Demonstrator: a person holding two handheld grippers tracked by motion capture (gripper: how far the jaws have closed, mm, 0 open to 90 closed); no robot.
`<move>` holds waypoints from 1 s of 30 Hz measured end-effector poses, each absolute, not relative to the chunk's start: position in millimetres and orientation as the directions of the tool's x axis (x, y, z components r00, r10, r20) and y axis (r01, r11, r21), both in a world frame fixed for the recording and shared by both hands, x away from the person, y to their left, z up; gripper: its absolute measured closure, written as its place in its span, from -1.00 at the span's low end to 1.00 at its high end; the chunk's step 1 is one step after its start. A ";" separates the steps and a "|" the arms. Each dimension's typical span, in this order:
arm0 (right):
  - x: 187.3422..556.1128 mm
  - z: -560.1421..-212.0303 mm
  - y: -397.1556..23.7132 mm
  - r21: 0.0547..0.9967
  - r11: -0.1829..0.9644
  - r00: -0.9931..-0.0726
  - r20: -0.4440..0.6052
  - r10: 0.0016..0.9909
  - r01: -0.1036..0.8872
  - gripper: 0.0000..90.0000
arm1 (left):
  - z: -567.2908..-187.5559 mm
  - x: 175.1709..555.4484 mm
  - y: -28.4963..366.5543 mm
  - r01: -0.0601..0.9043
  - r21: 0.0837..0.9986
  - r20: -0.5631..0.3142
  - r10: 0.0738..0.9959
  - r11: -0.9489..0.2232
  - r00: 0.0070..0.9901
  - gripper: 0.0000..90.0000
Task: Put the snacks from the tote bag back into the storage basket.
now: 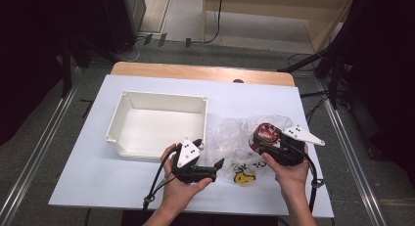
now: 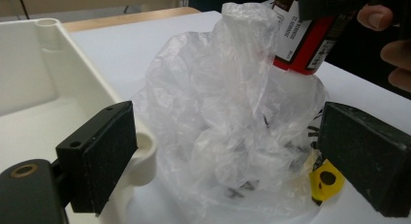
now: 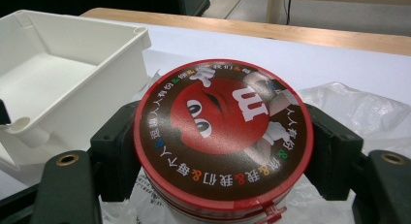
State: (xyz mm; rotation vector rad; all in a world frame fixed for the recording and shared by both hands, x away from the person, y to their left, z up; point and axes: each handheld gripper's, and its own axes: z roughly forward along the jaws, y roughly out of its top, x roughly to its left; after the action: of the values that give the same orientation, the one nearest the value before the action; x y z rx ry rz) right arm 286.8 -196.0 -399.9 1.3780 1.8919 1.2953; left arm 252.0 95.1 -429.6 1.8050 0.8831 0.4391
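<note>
My right gripper (image 3: 224, 151) clamps a round red tin (image 3: 223, 136) with a brown, cartoon-printed lid, just right of the white bin (image 1: 156, 123). A crumpled clear plastic bag (image 2: 228, 117) lies under it. My left gripper (image 2: 228, 161) stands open, nothing held.

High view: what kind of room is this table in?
Probably a lab or workshop set up for recording, not a home. The white-topped table stands on a grey floor with metal rails, dark stands crowd its sides, and loose cables run across the floor behind it.

place: a lab room | clues: black stands (image 1: 337, 64), floor cables (image 1: 215, 35), metal rails (image 1: 39, 152), white table (image 1: 98, 177)
</note>
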 end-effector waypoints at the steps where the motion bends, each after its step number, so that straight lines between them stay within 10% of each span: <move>1: 286.7 -399.5 -196.1 0.880 0.055 -0.391 0.152 0.908 0.471 -0.41 | -429.6 251.4 97.7 0.364 0.910 -0.100 0.744 -0.202 0.661 -0.85; 30: 273.6 -371.1 -175.2 0.896 0.079 -0.439 0.136 0.888 0.437 -0.41 | -431.9 230.3 215.0 0.372 0.914 -0.046 0.869 -0.163 0.493 -0.86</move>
State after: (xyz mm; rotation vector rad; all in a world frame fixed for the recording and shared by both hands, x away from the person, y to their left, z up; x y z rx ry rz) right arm 273.6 -175.2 -371.1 1.3064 1.9138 1.3296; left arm 230.3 215.0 -431.9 1.7491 1.0535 0.6290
